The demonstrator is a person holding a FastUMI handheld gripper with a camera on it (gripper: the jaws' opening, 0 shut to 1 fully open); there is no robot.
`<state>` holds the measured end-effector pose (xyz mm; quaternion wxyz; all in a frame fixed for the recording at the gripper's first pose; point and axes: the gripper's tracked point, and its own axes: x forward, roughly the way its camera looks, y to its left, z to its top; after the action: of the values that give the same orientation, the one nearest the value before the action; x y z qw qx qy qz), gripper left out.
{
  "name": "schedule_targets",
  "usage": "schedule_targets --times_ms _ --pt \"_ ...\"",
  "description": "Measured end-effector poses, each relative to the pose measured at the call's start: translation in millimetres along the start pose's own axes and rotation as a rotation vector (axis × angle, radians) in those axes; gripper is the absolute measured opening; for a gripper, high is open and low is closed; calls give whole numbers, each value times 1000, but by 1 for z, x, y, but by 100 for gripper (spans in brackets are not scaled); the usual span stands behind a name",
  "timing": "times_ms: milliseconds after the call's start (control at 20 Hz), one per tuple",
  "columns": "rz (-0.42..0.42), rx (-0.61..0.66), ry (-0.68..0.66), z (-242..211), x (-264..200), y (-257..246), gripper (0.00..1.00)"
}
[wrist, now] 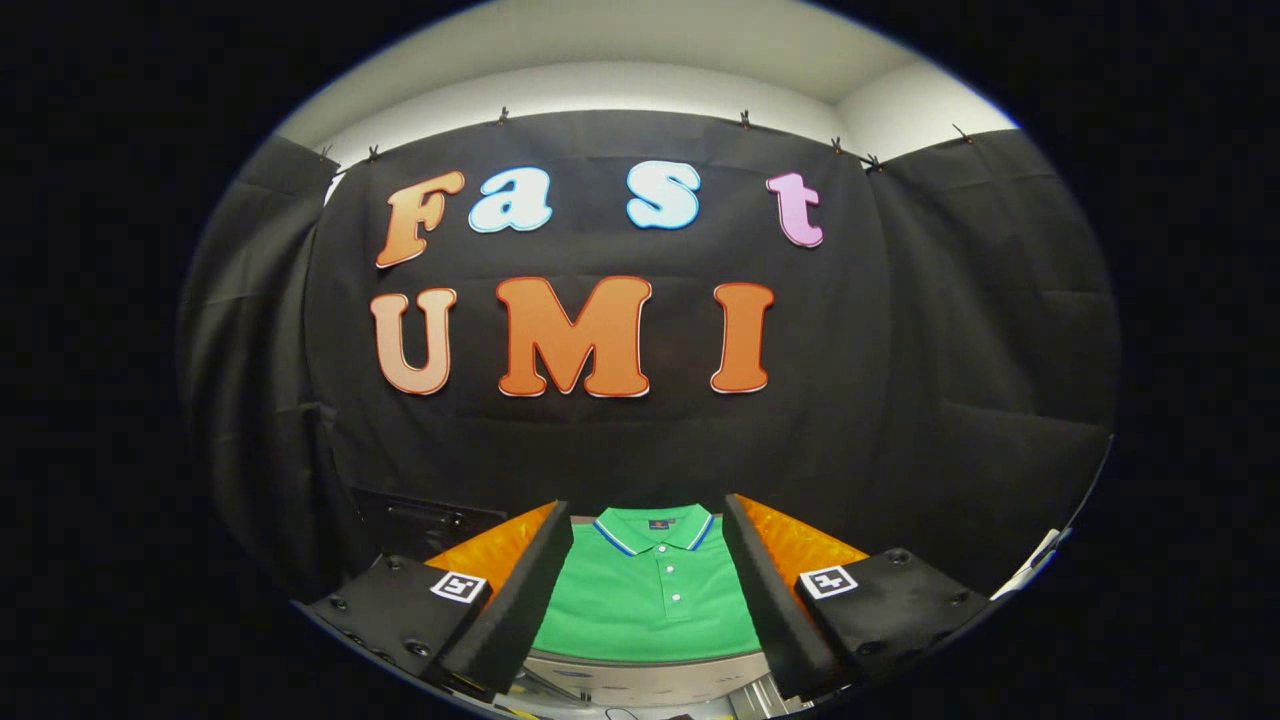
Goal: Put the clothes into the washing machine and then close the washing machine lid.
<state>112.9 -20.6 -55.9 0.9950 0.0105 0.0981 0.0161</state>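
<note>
Gripper view: gripper fingers spread wide, pinching nothing. Green polo shirt lies flat between and just ahead of them, collar toward the black cloth wall, on a pale surface.

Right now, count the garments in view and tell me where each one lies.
1. A green polo shirt lies flat just ahead of the open tool, seen between its fingers, collar towards the black cloth wall. The fingers hide its sides, so others may lie out of sight.

Polo shirt, lower centre: matt knit cloth, smooth, with small glossy buttons. Booth wall behind: matt woven cloth, creased. Fingers, spread apart: matt finish.
</note>
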Motion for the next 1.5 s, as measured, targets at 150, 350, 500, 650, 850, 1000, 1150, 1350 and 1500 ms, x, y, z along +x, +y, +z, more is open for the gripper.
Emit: schedule_targets --times_ms 150,350,500,650,850,1000,1150,1350,1500 --pt "-6 -4 82 -27 36 -9 98" --pt "3 -19 196 -64 82 -12 98" --pt "7 -30 292 -94 112 -15 98" --pt "7 -13 411 -132 134 -19 98" --pt "-3 0 505 -163 160 -29 99" --pt "-3 7 599 -183 169 -33 99" --pt "-2 49 654 -195 173 -34 99" --pt "4 56 748 -198 172 -33 99" --pt "-6 51 819 -199 172 -32 100"
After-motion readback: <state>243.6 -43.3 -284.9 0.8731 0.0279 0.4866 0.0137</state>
